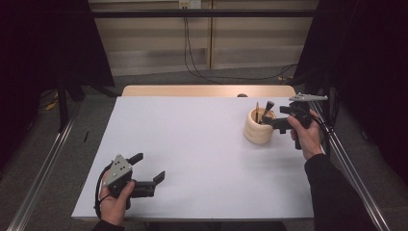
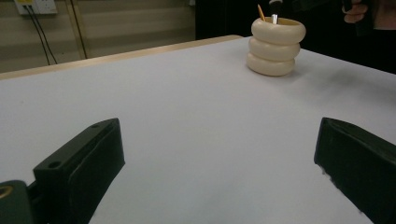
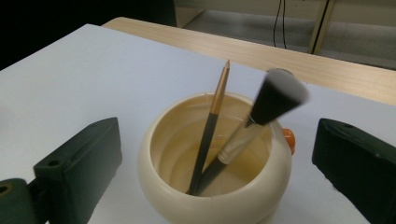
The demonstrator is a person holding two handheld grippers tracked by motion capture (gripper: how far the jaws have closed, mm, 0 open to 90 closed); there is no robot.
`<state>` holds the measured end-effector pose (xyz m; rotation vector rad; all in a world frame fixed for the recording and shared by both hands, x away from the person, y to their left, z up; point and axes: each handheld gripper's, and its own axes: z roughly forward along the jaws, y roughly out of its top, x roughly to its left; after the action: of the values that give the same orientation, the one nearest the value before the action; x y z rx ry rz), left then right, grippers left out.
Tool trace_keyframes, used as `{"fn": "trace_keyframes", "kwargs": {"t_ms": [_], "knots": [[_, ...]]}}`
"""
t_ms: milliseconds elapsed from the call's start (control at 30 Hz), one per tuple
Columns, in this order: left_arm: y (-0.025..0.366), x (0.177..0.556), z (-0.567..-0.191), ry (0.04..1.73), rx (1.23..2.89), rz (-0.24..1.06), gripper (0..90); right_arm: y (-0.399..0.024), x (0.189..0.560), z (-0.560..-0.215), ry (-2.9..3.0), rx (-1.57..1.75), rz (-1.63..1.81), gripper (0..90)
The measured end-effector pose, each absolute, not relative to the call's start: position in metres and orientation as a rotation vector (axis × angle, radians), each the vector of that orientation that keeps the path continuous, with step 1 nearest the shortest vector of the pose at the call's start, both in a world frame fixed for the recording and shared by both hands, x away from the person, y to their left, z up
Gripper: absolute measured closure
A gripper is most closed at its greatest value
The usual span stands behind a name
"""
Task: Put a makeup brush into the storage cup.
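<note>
A cream ribbed cup [image 1: 259, 127] stands at the far right of the white table [image 1: 192, 159]. Inside it lean a black pen with a gold top [image 3: 212, 126] and a make-up brush [image 3: 275, 100] with a dark head, which is blurred. My right gripper [image 1: 273, 118] hovers just right of the cup's rim. It is open, its fingers [image 3: 79, 163] stand wide on either side of the cup [image 3: 215, 186], and nothing is between the pads. My left gripper [image 1: 148, 167] rests low at the front left, open and empty. From it the cup [image 2: 276, 46] shows far off.
A small orange thing [image 3: 288, 139] peeks out behind the cup's far right side. A bare wooden strip [image 1: 207, 90] runs along the table's far edge, with a small dark object [image 1: 242, 95] on it. Metal rails [image 1: 43, 163] flank the table.
</note>
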<state>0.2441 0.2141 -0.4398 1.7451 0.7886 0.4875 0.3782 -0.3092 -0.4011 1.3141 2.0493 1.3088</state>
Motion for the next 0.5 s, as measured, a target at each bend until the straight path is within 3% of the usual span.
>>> {"fn": "trace_keyframes", "kwargs": {"t_ms": [500], "knots": [[0.216, 0.242, -0.439, 0.793, 1.736, 0.493, 1.5, -0.304, 0.354, -0.405, 1.959, 1.280, 1.341, 1.1]]}}
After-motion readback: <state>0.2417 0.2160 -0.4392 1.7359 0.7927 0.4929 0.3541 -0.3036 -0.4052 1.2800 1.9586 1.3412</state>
